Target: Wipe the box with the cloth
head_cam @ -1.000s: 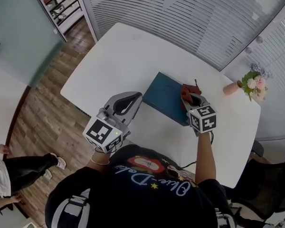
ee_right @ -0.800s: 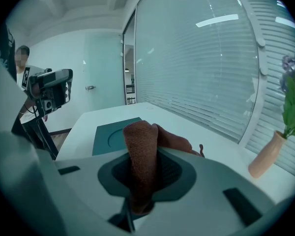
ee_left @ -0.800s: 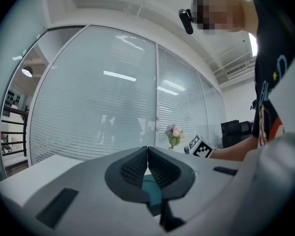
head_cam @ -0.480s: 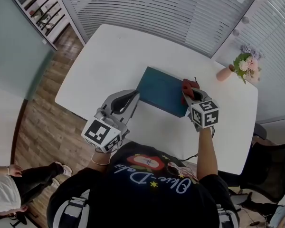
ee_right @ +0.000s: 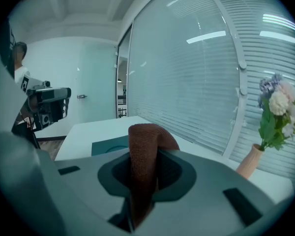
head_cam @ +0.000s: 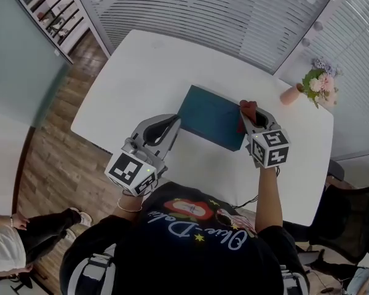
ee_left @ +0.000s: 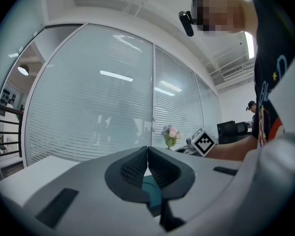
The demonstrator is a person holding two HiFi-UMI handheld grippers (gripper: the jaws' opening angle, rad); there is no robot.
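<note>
A flat teal box [head_cam: 212, 117] lies on the white table [head_cam: 147, 66]. My right gripper [head_cam: 248, 112] is at the box's right edge, shut on a folded red-brown cloth [head_cam: 246, 109] that sticks up between its jaws. The cloth [ee_right: 145, 156] fills the jaws in the right gripper view, with the box [ee_right: 109, 145] behind it to the left. My left gripper [head_cam: 171, 126] hovers just left of the box's near left corner, jaws closed together with nothing in them. A sliver of the box [ee_left: 151, 191] shows below the left gripper [ee_left: 148, 166].
A pink vase of flowers [head_cam: 312, 85] stands at the table's far right; the vase [ee_right: 250, 162] also shows in the right gripper view. Glass walls with blinds surround the table. A person's legs [head_cam: 24, 226] are on the wooden floor at lower left.
The right gripper with the cloth has shifted slightly to the right, toward the box's right edge. The left gripper has stayed beside the box's left corner.
</note>
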